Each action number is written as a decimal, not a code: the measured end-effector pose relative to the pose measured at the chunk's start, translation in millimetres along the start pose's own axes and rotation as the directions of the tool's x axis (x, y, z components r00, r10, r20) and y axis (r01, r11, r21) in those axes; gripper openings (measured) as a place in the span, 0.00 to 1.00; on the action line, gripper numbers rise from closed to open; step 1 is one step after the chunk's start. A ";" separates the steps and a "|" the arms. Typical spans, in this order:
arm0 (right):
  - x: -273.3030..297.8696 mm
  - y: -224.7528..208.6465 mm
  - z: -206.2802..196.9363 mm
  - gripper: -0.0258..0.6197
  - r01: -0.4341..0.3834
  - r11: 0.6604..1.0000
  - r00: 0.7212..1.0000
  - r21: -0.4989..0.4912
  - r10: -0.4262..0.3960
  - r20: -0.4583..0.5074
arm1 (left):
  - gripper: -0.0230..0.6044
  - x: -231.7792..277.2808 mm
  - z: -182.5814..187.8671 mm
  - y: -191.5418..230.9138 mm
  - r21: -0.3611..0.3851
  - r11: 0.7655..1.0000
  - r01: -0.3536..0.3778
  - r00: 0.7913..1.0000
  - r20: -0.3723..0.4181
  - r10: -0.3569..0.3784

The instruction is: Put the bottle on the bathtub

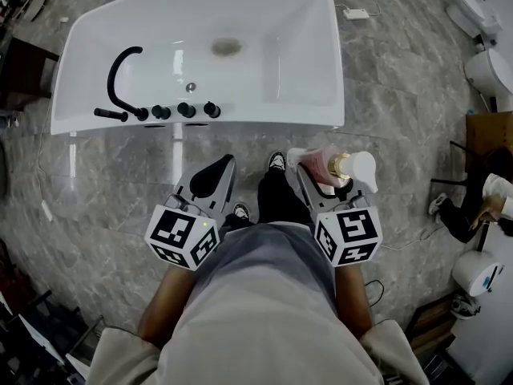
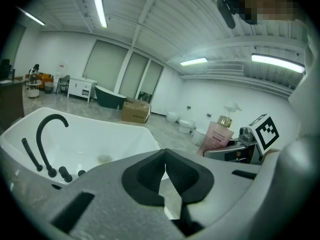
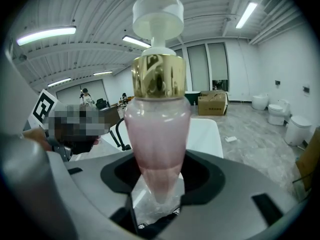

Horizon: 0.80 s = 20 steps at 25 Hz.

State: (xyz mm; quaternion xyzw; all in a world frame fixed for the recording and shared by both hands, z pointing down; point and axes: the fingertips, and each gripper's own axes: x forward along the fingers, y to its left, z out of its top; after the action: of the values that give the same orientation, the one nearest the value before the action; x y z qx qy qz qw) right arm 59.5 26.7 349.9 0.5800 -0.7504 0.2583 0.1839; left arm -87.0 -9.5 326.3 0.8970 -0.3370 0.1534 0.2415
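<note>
Here right gripper (image 3: 157,186) fingers clamp pink bottle (image 3: 157,129); left gripper (image 2: 165,156) fingers together, empty

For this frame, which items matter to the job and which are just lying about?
Job: bottle, held in the right gripper; bathtub.
Lying about: cardboard box; toilet; white power strip on the floor. Left gripper shut, empty.

Clad in plain grey shirt (image 1: 264,295), dark trousers (image 1: 280,197), seemingly black-and-white sneakers (image 1: 276,162). Fitted with pale grey plastic left gripper (image 1: 211,176), black-padded, and matching right gripper (image 1: 325,184), each bearing a white black-marked cube (image 1: 183,236).
</note>
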 end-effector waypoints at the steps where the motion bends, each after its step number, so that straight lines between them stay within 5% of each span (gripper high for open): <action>1: 5.1 -7.5 3.9 0.38 -0.005 1.000 1.000 -0.004 0.005 -0.003 | 0.05 7.8 3.9 1.2 -0.001 1.000 -0.005 1.000 0.000 0.005; 20: 77.6 -96.0 53.0 0.38 -0.152 0.985 0.988 -0.084 0.152 -0.017 | 0.05 108.0 48.7 -1.5 -0.030 0.991 -0.129 0.991 0.034 0.130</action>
State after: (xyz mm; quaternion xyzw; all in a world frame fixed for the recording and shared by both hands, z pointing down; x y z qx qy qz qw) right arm 133.3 -83.9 368.9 0.5114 -0.8018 0.2424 0.1921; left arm -2.1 -91.9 332.4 0.8723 -0.4009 0.1478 0.2376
